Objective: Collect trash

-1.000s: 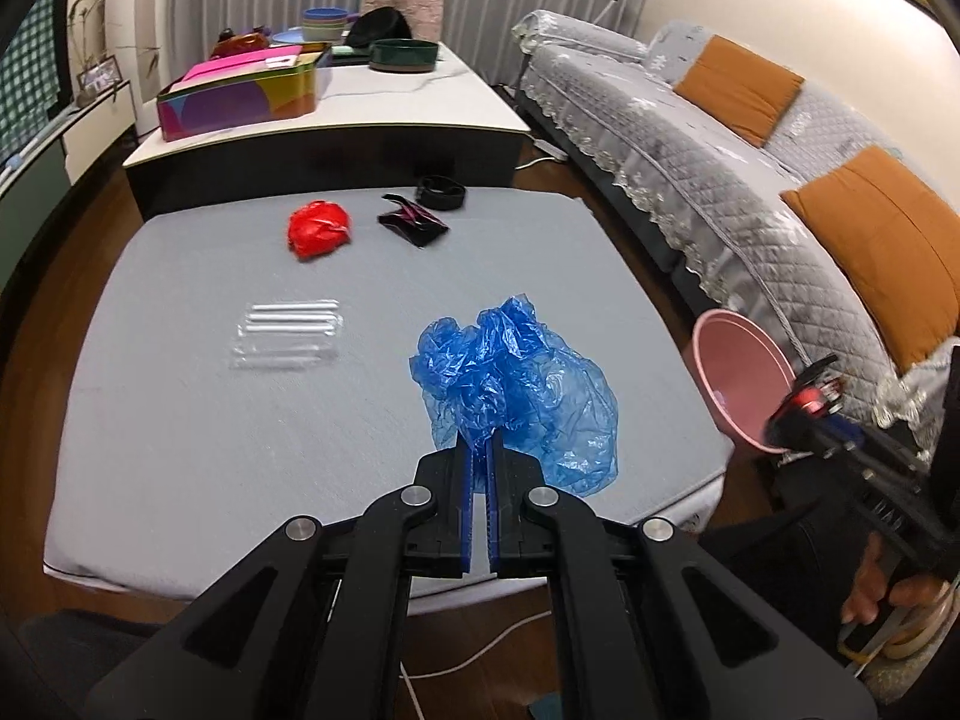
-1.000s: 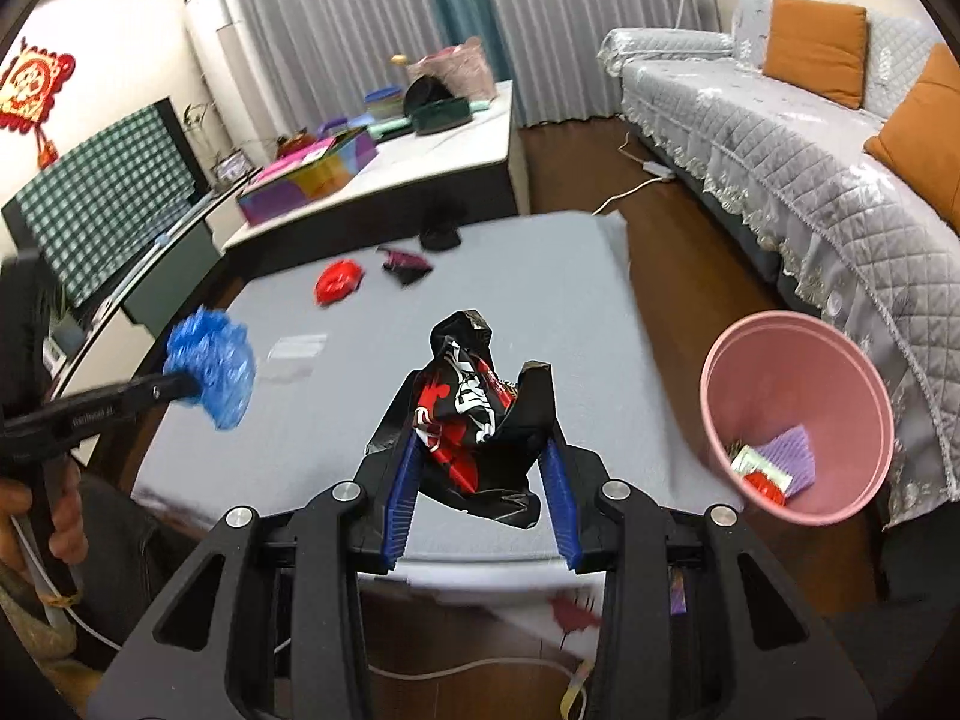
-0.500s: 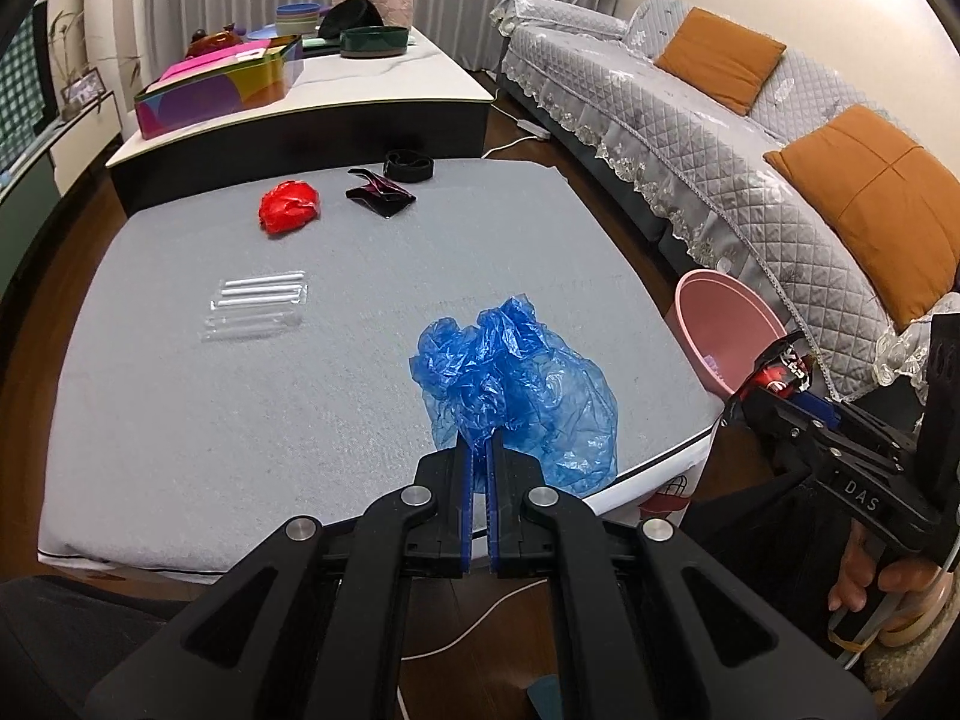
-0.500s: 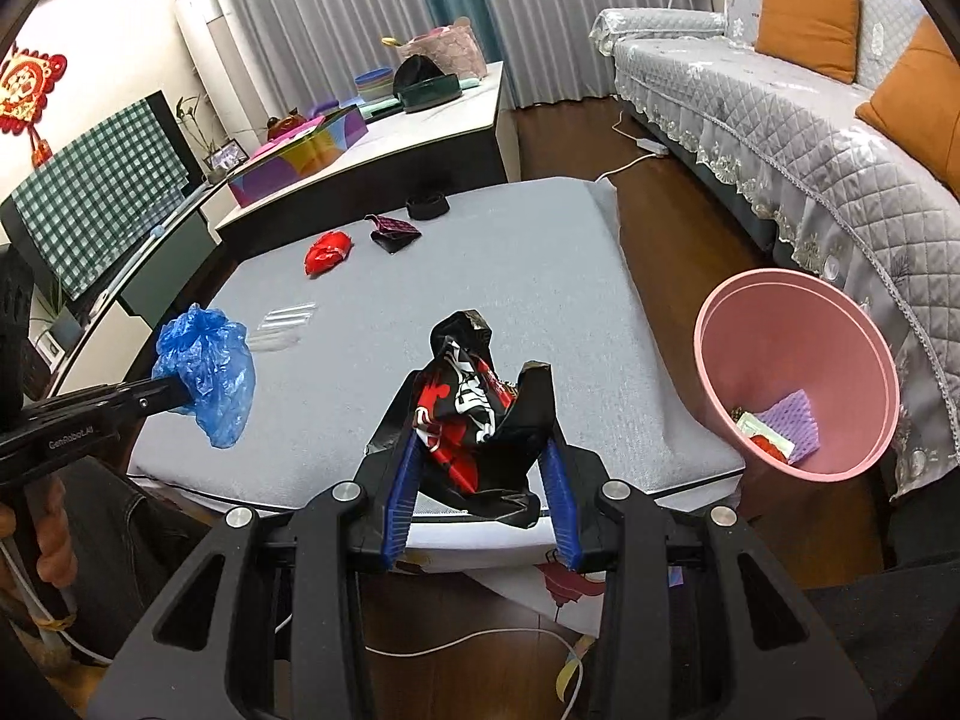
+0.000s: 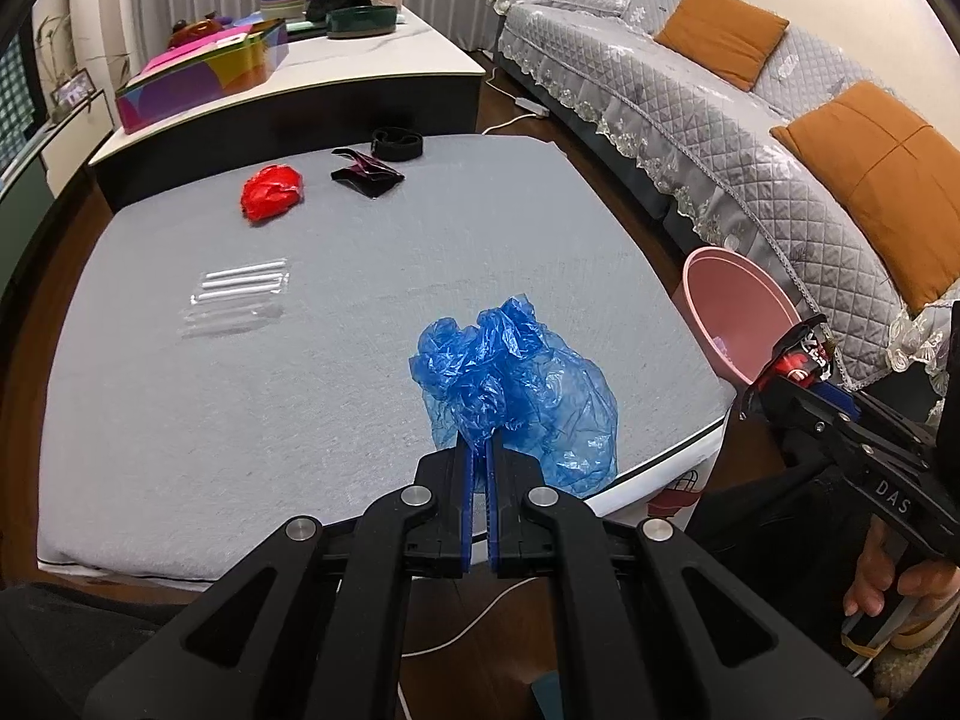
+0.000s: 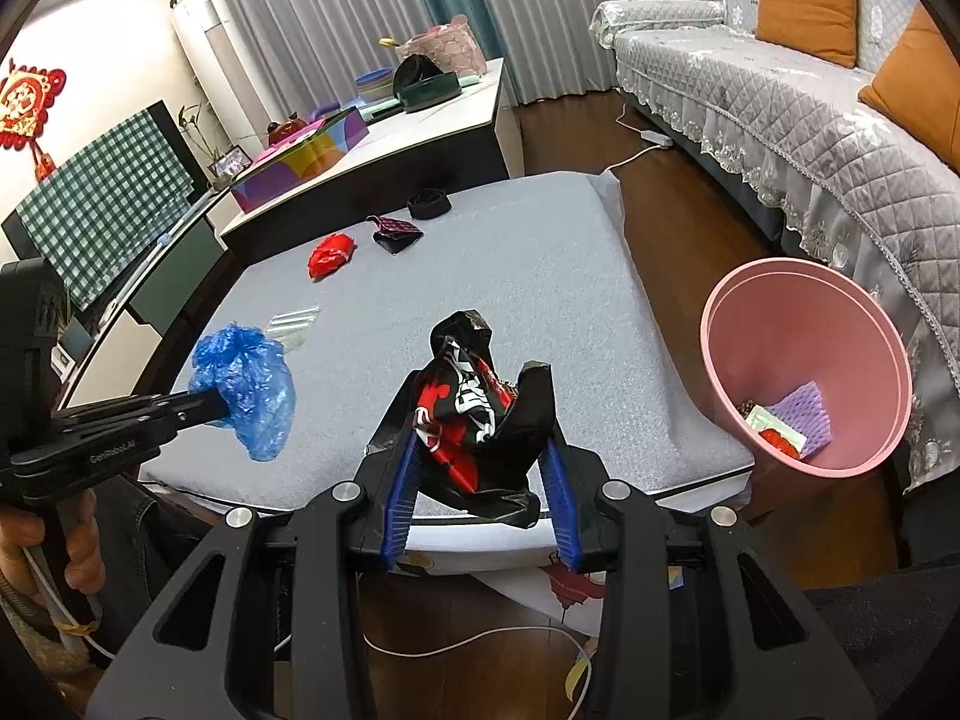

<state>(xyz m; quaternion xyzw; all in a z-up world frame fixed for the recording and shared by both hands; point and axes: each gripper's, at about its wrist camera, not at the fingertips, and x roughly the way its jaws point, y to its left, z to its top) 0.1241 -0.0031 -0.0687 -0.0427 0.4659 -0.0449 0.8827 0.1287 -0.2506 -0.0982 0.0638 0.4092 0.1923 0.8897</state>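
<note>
My left gripper is shut on a crumpled blue plastic bag, held above the near edge of the grey table; from the right wrist view that blue plastic bag hangs at the left. My right gripper is shut on a crumpled black and red wrapper. The pink bin stands on the floor right of the table and holds a few scraps. A red wad, a dark wrapper, a black band and a clear straw packet lie on the table.
A low white-topped cabinet with a colourful box and bowls stands behind the table. A grey sofa with orange cushions runs along the right. White cables cross the wooden floor near me. A person's hand grips the right tool.
The left gripper has drifted right and lower with the blue bag, so the pink bin and right tool show larger. The right gripper has stayed almost still with its wrapper.
</note>
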